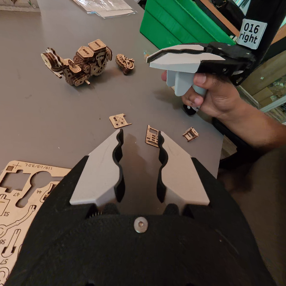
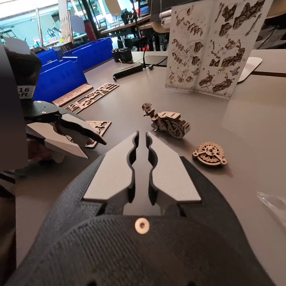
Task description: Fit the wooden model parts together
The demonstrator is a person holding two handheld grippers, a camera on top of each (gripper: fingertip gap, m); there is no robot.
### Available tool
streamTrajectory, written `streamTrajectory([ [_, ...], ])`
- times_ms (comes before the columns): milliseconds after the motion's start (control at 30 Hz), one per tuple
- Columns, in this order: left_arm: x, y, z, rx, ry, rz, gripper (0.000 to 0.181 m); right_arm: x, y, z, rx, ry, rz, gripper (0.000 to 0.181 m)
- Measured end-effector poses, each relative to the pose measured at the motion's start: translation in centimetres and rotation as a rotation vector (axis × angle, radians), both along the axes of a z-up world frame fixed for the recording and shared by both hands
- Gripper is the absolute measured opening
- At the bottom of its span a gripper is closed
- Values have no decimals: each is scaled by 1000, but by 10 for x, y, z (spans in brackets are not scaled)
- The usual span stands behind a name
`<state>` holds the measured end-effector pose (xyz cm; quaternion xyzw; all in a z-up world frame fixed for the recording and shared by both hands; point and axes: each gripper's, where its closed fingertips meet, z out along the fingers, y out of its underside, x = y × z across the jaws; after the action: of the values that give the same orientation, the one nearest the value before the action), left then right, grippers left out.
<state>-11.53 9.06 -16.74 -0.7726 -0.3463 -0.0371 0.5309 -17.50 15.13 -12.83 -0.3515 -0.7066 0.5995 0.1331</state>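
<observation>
On a grey desk (image 1: 46,108), a half-built wooden motorbike (image 1: 77,61) and wheel (image 1: 125,62) are seen mid-desk, small flat parts (image 1: 120,121) nearer its front edge, the left gripper (image 1: 140,134) spread empty, the right gripper (image 2: 142,133) nearly closed, empty.

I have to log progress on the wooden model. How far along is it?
Done: the motorcycle body stands largely assembled, and the wheel unit is built, lying apart beside it. In hand: nothing; the left gripper is open and empty, the right gripper nearly closed and empty. Left: two flat pieces and a small block lie loose.
</observation>
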Motion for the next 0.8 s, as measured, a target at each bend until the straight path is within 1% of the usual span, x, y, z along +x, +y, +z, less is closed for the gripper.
streamTrajectory([
  [200, 2, 0, 3, 5, 20, -10, 43, -7, 16, 6, -19, 23, -54, 6],
  [300, 4, 1, 2, -1, 28, -20, 43, -6, 16, 6, -23, 22, -52, 7],
  [533, 6, 2, 2, -1, 25, -32, 43, -1, 10, 3, 51, 63, -42, 5],
  [800, 9, 3, 1, -14, 34, -44, 43, 1, 6, 4, 55, 74, -24, 5],
])
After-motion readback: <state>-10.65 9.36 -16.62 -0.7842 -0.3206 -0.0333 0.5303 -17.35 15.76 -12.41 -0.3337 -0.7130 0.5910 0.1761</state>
